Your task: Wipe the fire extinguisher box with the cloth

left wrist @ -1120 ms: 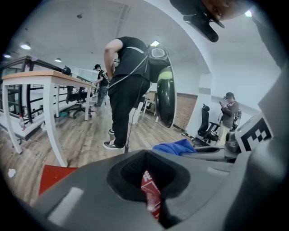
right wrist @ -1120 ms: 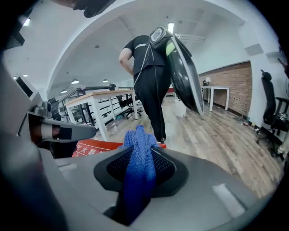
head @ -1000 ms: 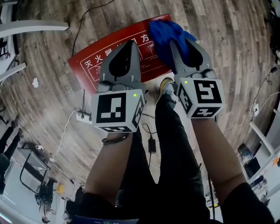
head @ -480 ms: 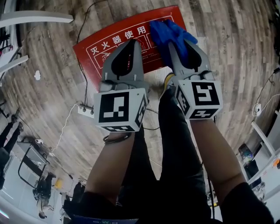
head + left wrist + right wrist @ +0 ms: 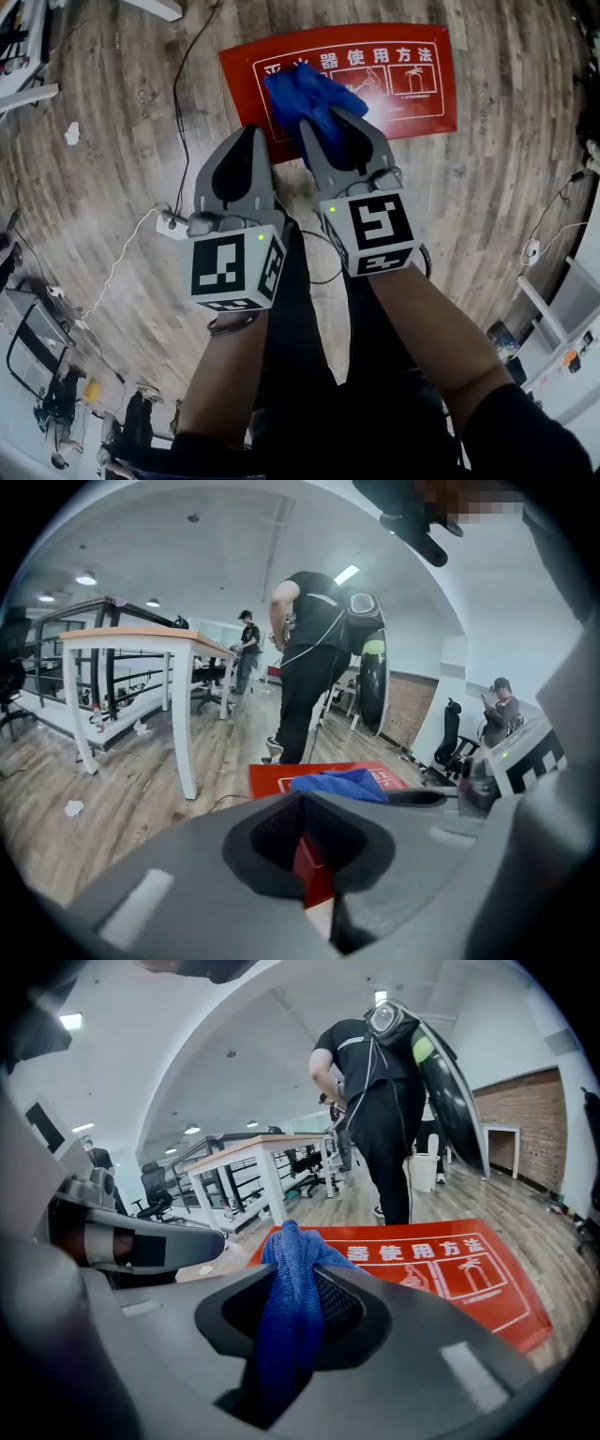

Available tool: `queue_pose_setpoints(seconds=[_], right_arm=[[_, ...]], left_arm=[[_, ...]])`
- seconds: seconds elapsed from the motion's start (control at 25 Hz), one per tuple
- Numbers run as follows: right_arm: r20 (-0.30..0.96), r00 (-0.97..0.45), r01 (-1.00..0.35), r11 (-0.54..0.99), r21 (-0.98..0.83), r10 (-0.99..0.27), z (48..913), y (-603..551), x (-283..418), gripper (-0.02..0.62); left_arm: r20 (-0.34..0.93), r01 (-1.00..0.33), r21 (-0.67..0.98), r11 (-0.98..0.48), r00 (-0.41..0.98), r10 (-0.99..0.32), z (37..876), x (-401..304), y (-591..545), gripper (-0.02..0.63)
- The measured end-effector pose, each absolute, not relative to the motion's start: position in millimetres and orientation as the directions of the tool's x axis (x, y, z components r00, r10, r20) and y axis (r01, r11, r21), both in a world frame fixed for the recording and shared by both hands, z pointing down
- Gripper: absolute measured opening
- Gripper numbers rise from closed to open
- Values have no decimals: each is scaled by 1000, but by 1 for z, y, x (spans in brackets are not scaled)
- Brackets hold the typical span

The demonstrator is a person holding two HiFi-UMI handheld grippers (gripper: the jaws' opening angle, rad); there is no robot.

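The right gripper [image 5: 323, 120] has carried the blue cloth [image 5: 305, 94] from the right end of the red fire extinguisher box [image 5: 412, 108] to its left part. Its jaws are clamped tight on the cloth, which bunches out at 12 o'clock onto the box's printed face. At its 9 o'clock the left gripper [image 5: 246, 136], jaws together and empty, hangs over the wooden floor [image 5: 112, 169], just short of the box's near edge.
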State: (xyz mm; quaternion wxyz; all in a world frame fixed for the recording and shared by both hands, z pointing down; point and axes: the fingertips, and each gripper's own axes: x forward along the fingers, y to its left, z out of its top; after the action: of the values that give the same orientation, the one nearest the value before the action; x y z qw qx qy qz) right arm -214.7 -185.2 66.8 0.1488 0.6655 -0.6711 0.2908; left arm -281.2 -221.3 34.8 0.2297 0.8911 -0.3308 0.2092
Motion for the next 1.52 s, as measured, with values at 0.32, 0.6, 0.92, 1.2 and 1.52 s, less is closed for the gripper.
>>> queue_pose_setpoints(seconds=[0.32, 0.6, 0.92, 1.2, 1.52], right_arm=[[575, -179, -971, 48, -235, -799, 66, -212, -299, 117], [561, -161, -974, 39, -224, -812, 64, -196, -268, 117], [569, -20, -972, -117, -202, -822, 68, -134, -152, 117], [576, 33, -966, -173, -191, -817, 71, -68, -47, 117], [579, 7, -992, -80, -101, -815, 70, -49, 26, 117]], left_arm=[[544, -742, 231, -630, 635, -549, 35, -357, -252, 0], [537, -697, 261, -668, 680, -499, 34, -310, -230, 0], [527, -580, 282, -764, 759, -382, 37, -193, -170, 0], [512, -522, 278, -806, 791, -335, 32, -81, -114, 0], [470, -525, 316, -790, 810, -351, 21, -19, -88, 0]])
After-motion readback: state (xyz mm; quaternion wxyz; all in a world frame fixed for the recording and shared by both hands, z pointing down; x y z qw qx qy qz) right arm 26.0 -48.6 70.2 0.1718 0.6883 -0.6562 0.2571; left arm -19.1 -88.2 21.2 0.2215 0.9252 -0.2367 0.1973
